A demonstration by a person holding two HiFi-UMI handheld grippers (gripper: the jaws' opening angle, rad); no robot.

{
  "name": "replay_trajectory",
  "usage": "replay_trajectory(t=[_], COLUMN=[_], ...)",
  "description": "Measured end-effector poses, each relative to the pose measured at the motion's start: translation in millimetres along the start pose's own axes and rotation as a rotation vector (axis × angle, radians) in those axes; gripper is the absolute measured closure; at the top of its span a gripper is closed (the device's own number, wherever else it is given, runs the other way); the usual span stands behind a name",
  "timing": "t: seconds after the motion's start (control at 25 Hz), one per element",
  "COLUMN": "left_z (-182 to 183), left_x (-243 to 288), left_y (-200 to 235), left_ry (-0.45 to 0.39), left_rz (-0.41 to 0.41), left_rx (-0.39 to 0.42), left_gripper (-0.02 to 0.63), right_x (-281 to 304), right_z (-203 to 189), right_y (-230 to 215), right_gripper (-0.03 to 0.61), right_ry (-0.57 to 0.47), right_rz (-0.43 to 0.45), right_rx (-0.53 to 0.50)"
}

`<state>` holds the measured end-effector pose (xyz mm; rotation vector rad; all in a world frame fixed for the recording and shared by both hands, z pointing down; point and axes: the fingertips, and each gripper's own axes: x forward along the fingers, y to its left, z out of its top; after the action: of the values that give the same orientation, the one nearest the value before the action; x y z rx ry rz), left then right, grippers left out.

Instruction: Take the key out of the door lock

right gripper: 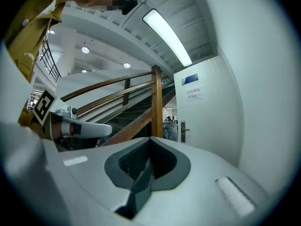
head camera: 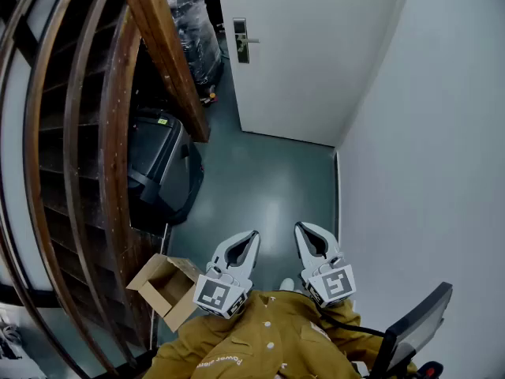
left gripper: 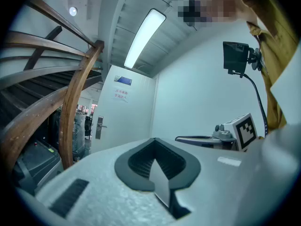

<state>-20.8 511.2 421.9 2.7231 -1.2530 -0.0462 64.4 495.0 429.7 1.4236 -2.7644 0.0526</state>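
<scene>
The white door (head camera: pixel 308 46) stands far ahead at the end of a narrow passage, its metal lock plate and lever handle (head camera: pixel 241 41) on its left edge. That lock also shows small in the left gripper view (left gripper: pixel 99 127) and in the right gripper view (right gripper: pixel 183 131). No key can be made out at this distance. My left gripper (head camera: pixel 251 236) and right gripper (head camera: pixel 303 228) are held side by side close to my body, pointing at the door, both shut with nothing in them. Each sees the other: the right gripper (left gripper: pixel 207 139), the left gripper (right gripper: pixel 84 128).
A curved wooden stair railing (head camera: pixel 118 133) runs along the left. Under it sits a black case (head camera: pixel 162 164), and an open cardboard box (head camera: pixel 167 289) lies near my left side. A plain wall (head camera: pixel 442 133) closes the right. A black device on a stalk (head camera: pixel 414 330) is at lower right.
</scene>
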Motion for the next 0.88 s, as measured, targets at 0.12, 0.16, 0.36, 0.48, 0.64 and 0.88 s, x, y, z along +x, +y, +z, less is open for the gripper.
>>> replay_trajectory(t=[0.12, 0.16, 0.36, 0.48, 0.64, 0.88], left_z=[2, 2, -1, -3, -4, -11], left_x=[3, 4, 6, 8, 17, 38], left_y=[-7, -9, -14, -16, -25, -27], left_ry=[-0.002, -0.001, 0.003, 0.001, 0.002, 0.015], left_rz=[0.002, 0.002, -0.004, -0.004, -0.005, 0.025], left_rx=[0.011, 0.013, 0.008, 0.004, 0.007, 0.006], left_gripper=[0.612, 0.612, 0.612, 0.612, 0.613, 0.612], right_x=[-4, -5, -10, -13, -23, -24], right_z=[5, 6, 2, 4, 6, -8], right_y=[1, 0, -1, -1, -11, -46], right_gripper=[0.572, 0.572, 0.572, 0.572, 0.529, 0.572], right_ry=[-0.004, -0.006, -0.001, -0.017, -0.019, 0.003], right_rz=[0.019, 0.022, 0.032, 0.057, 0.050, 0.017], right_rx=[-0.012, -0.016, -0.013, 0.040, 0.029, 0.021])
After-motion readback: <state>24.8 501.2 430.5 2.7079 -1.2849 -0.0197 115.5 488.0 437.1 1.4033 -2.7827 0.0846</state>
